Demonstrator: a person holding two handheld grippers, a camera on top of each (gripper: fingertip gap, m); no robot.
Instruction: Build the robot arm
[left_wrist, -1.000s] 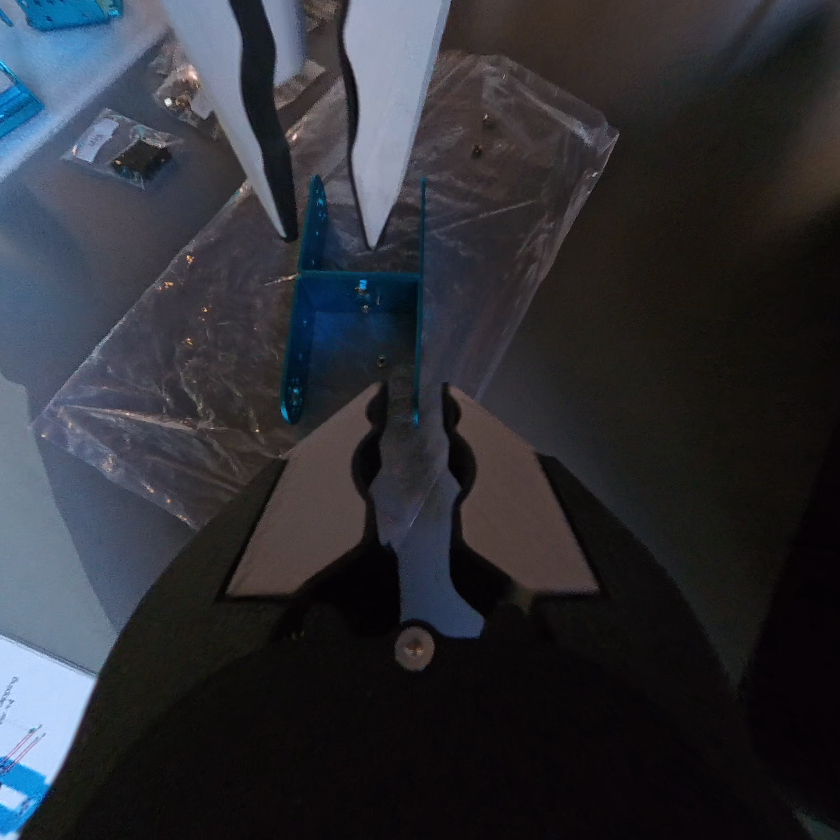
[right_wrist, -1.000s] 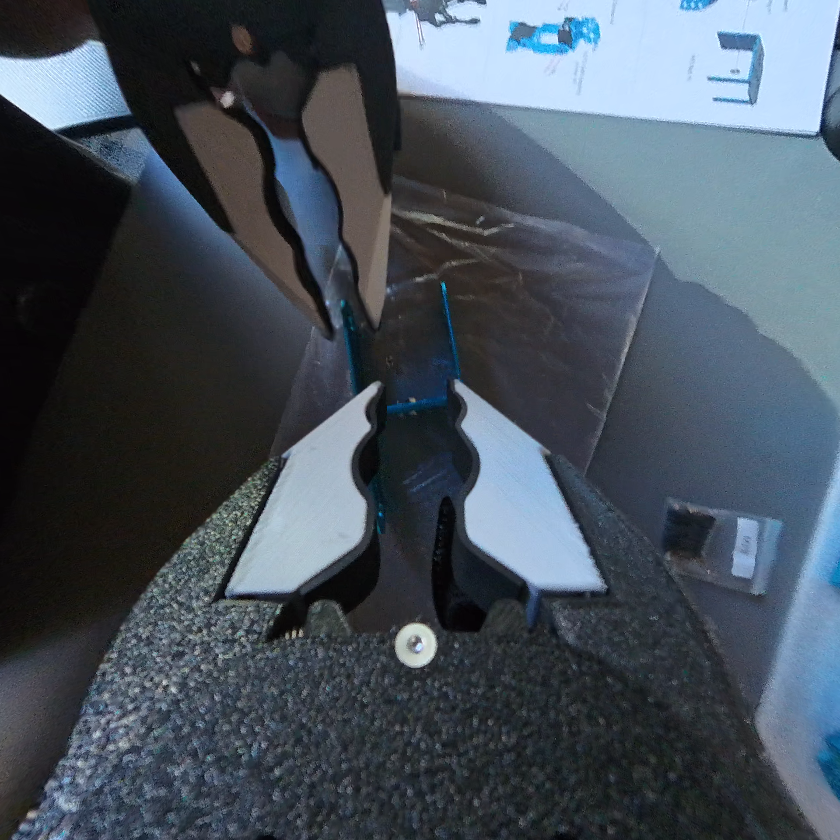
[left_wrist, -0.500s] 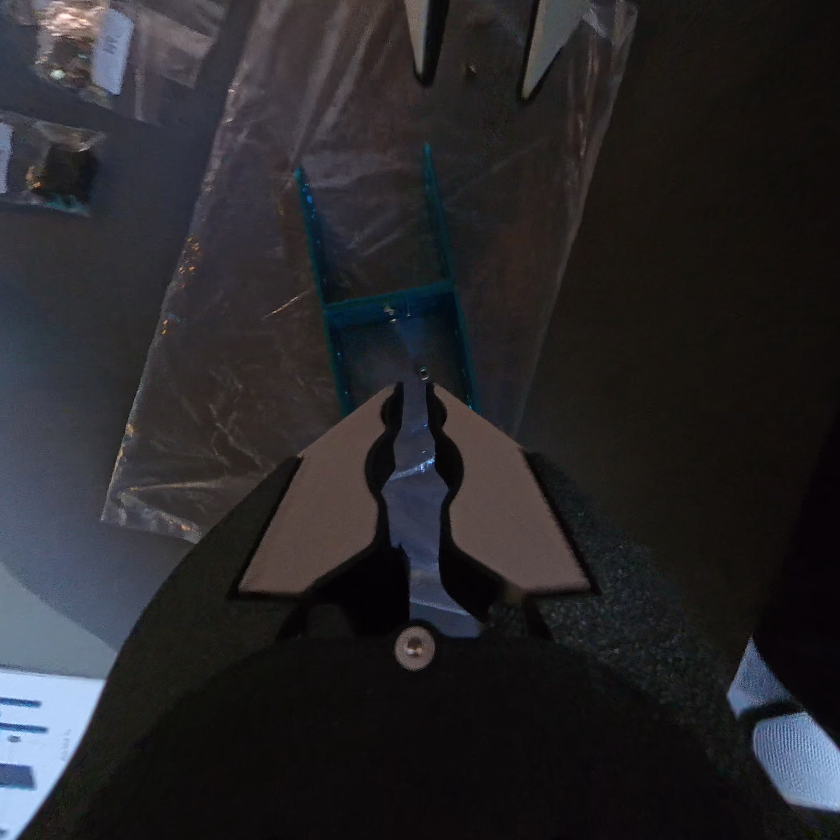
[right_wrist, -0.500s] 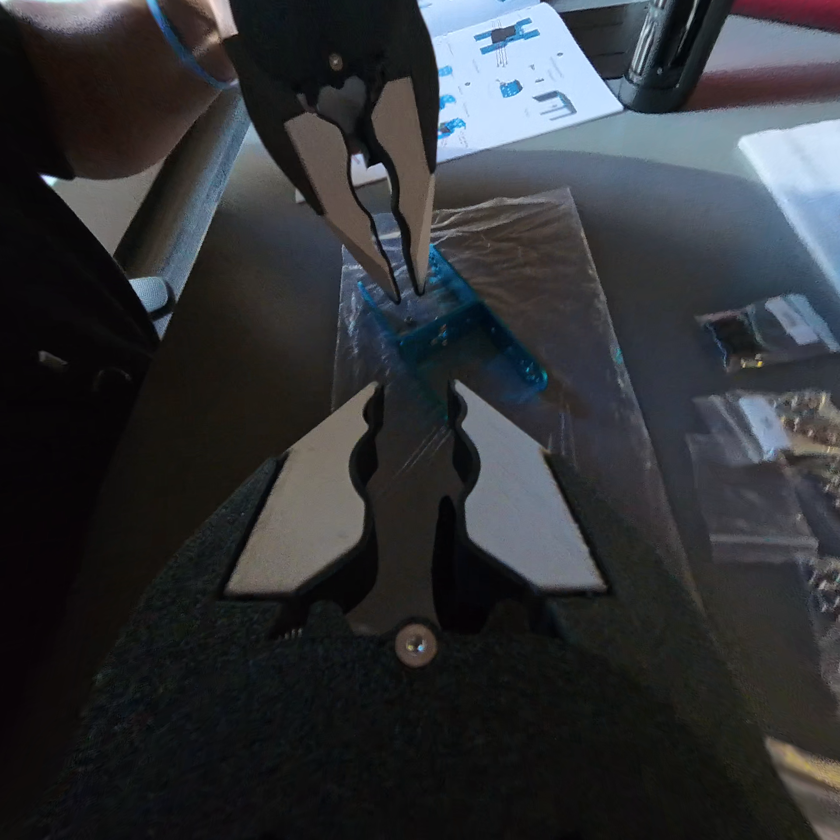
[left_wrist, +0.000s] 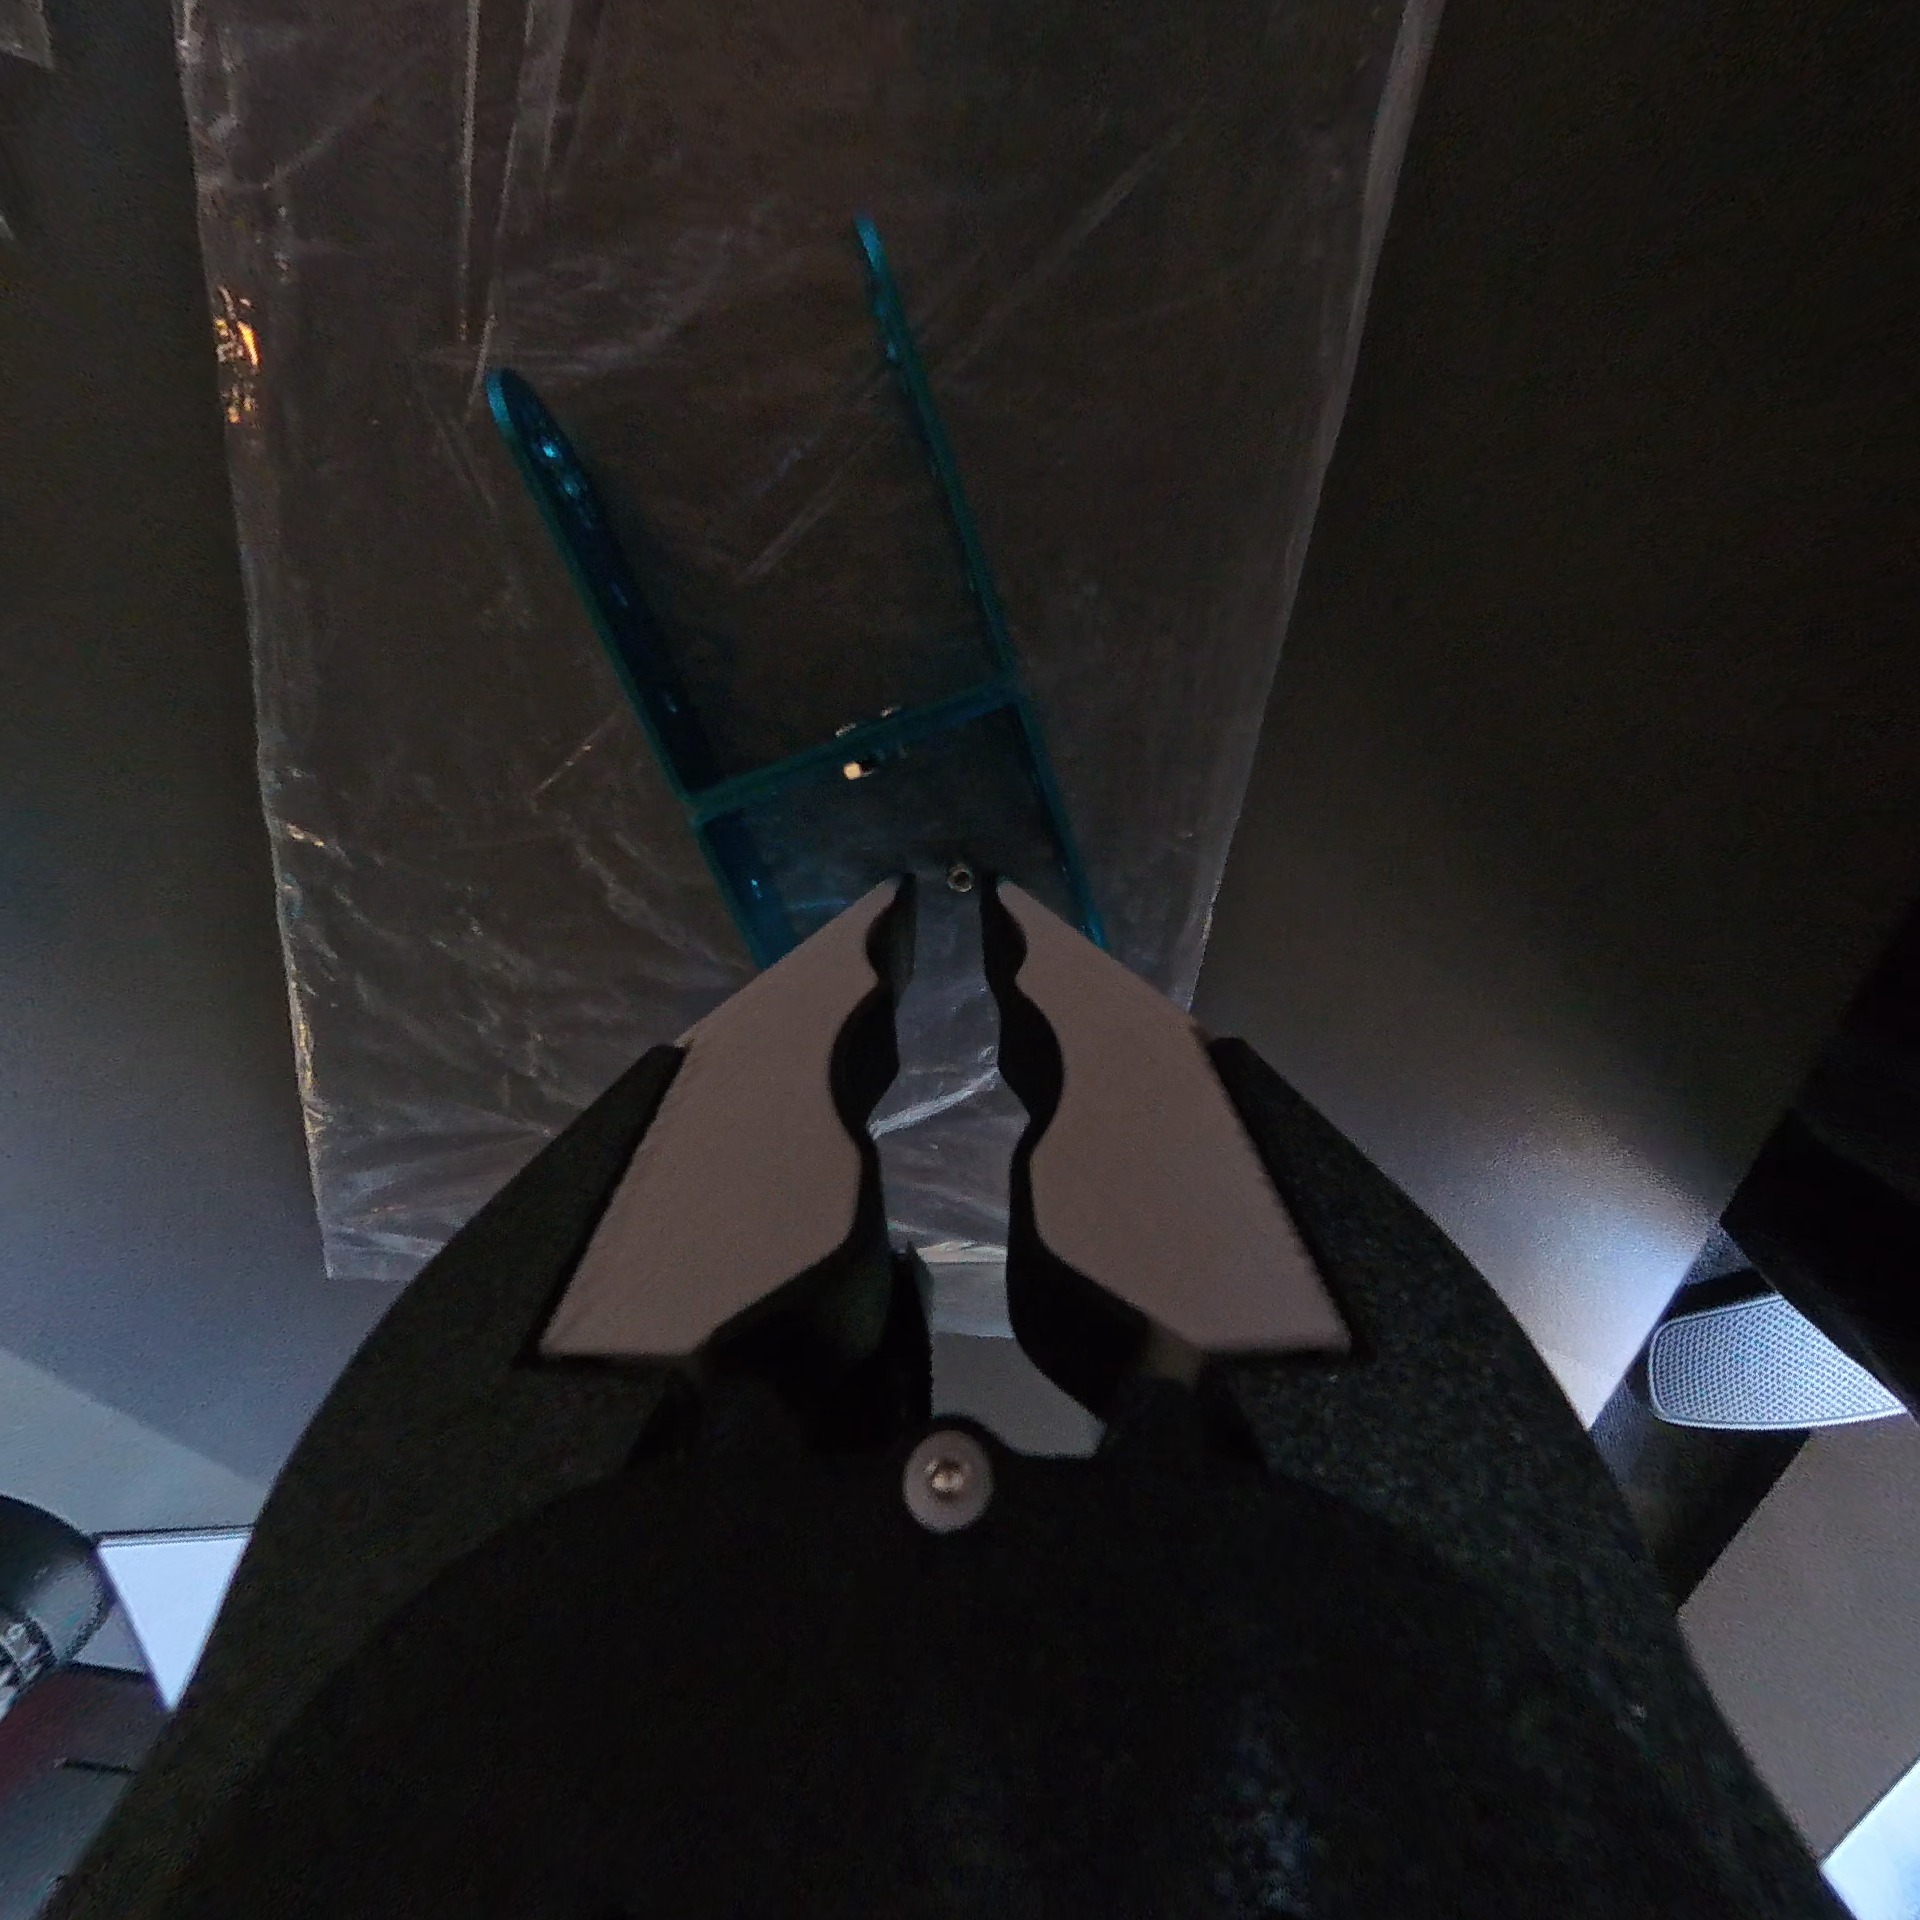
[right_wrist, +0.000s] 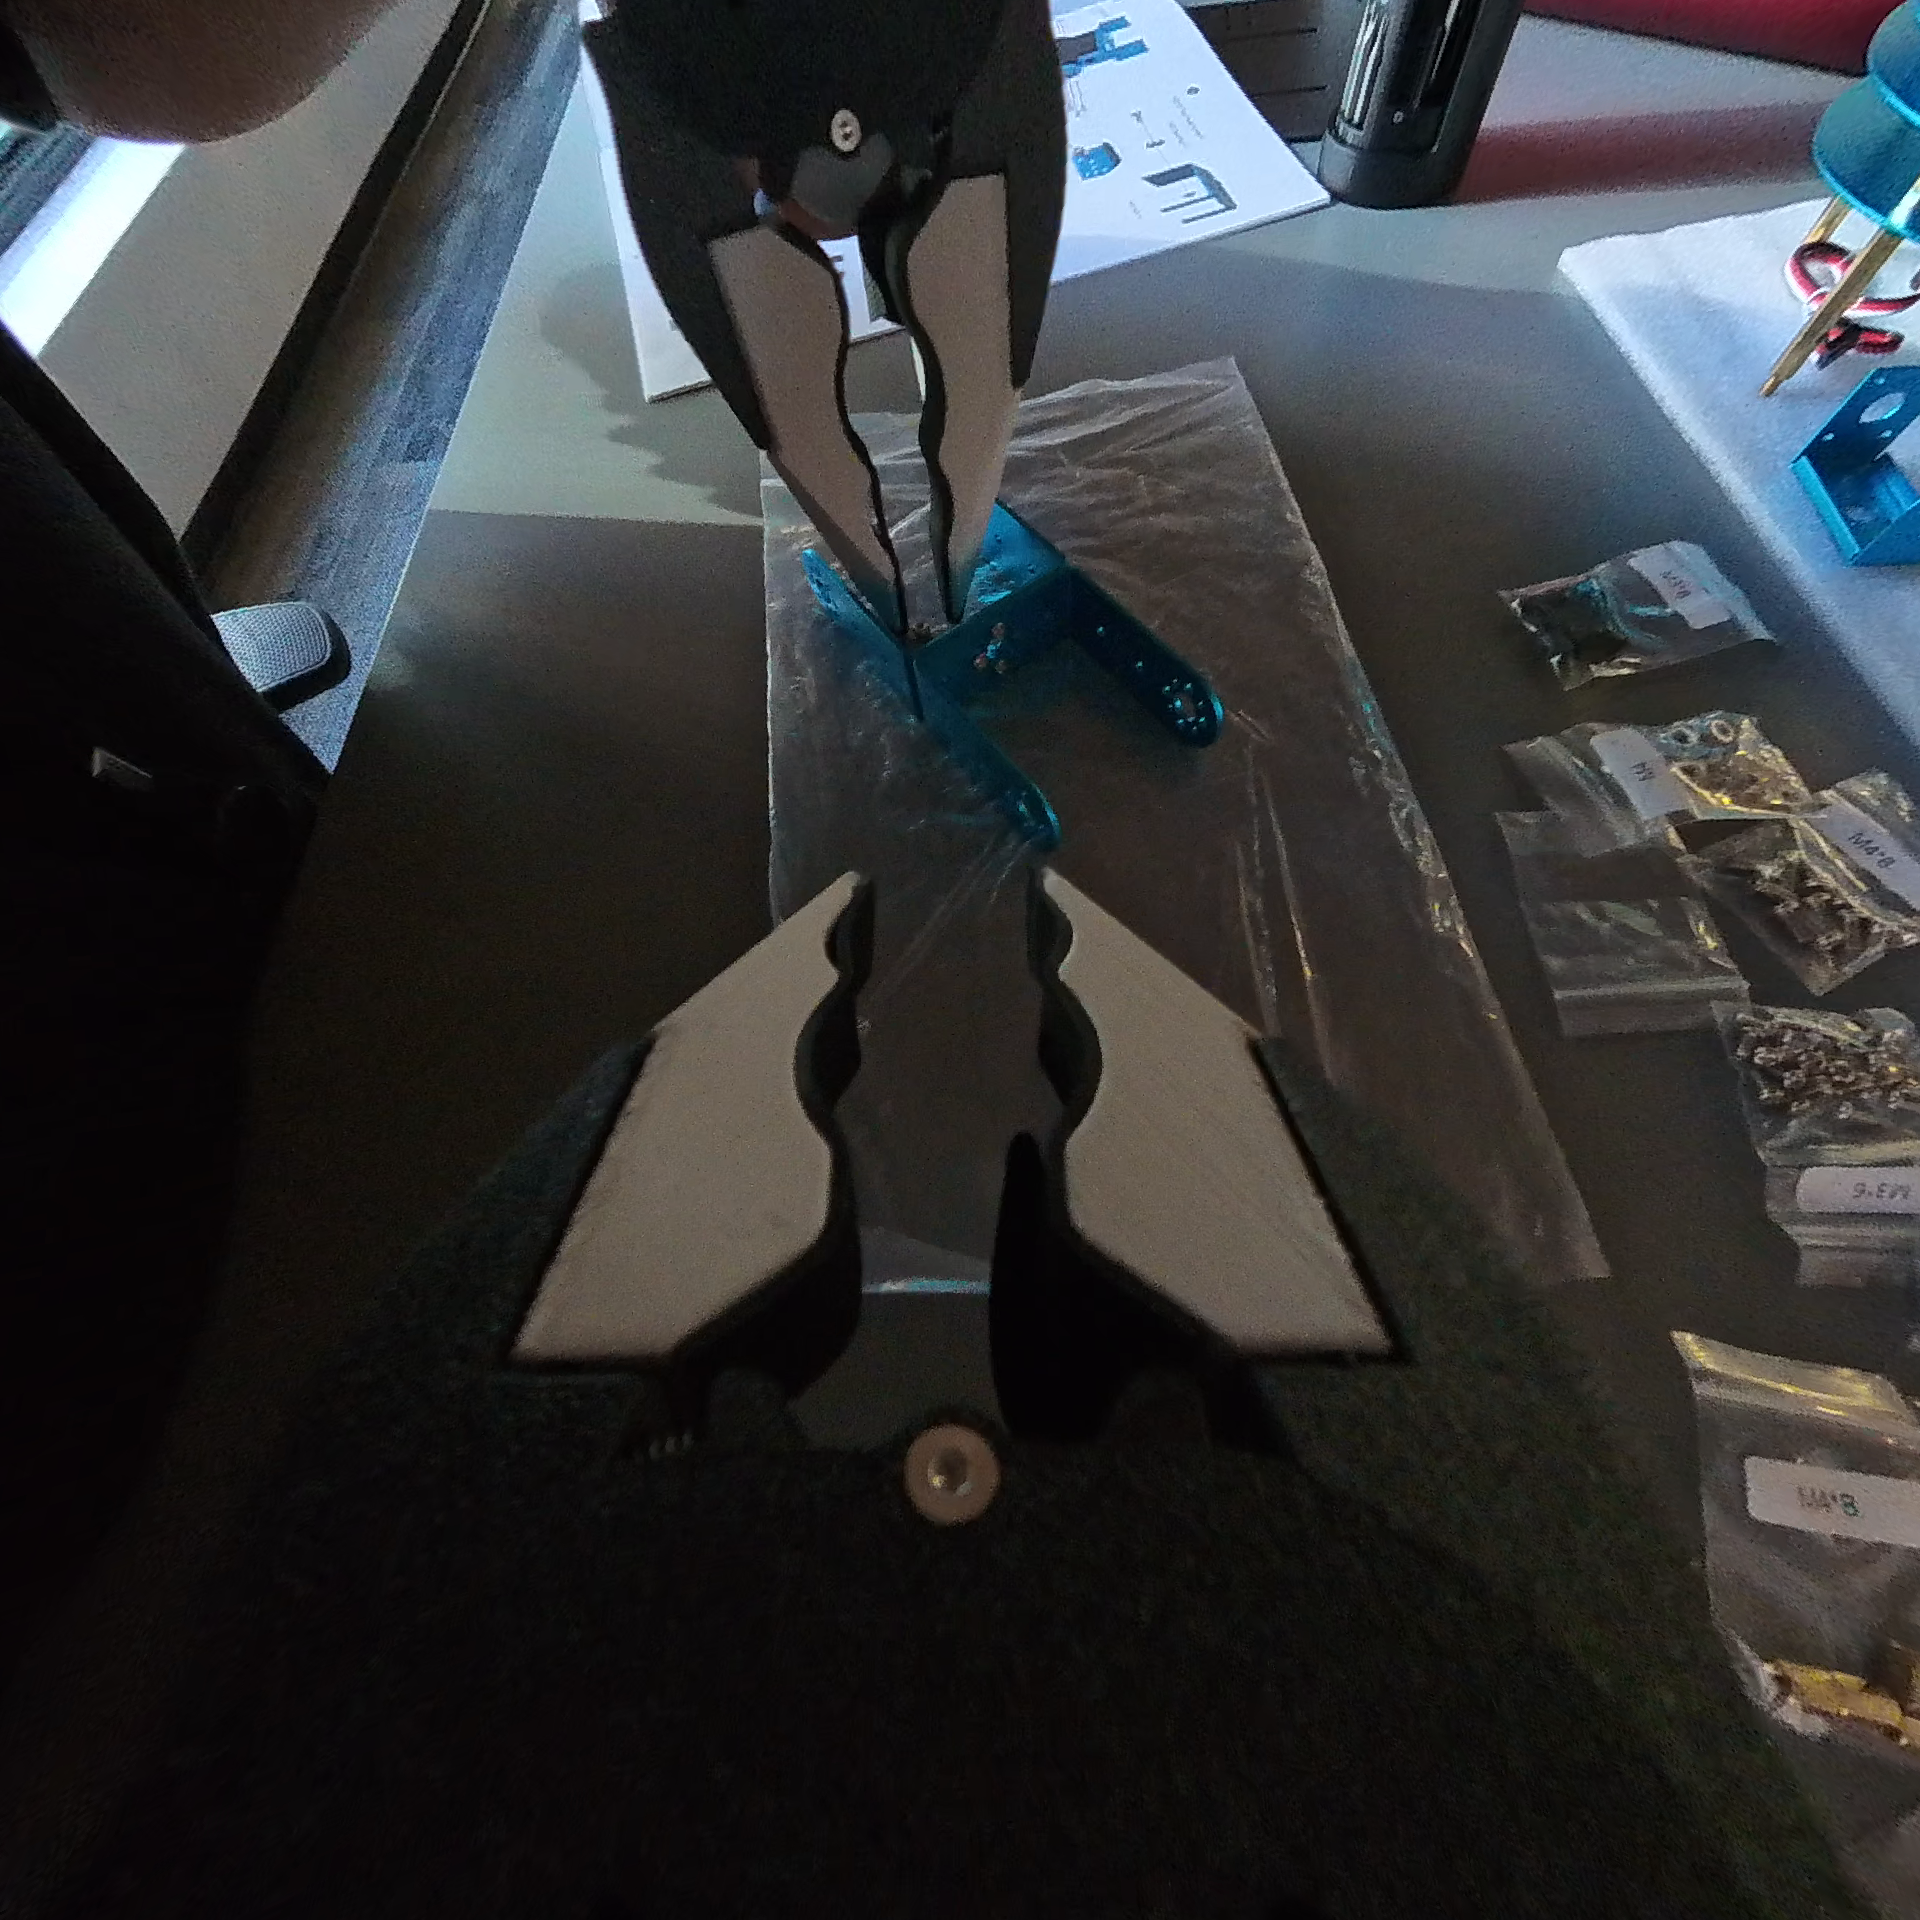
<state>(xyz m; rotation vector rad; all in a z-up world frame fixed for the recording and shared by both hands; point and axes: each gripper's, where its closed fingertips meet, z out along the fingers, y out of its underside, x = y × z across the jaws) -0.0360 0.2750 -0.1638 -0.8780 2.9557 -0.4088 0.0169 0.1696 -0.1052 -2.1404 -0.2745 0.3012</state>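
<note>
Blue H-shaped metal bracket (right_wrist: 997, 665) lies on clear plastic bag (right_wrist: 1299, 831), long axis slightly diagonal. Left gripper (right_wrist: 920, 613) nearer: tips inside bracket over small screw (left_wrist: 958, 876), narrowly parted, holding nothing. Right gripper (right_wrist: 948, 883) just short of bracket's near arm, half open, empty.

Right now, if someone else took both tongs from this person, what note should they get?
Left tongs: jaws narrowly apart, tips down inside the blue H-shaped bracket, right at a small screw on its floor; contact cannot be told.
Right tongs: open, empty, hovering over the clear plastic bag, just short of the bracket's near arm.
The bracket lies on that bag on the dark table.
Small bags of hardware lie to the right and an instruction sheet lies beyond the bracket.
Neither pair of tongs has lifted anything.
</note>
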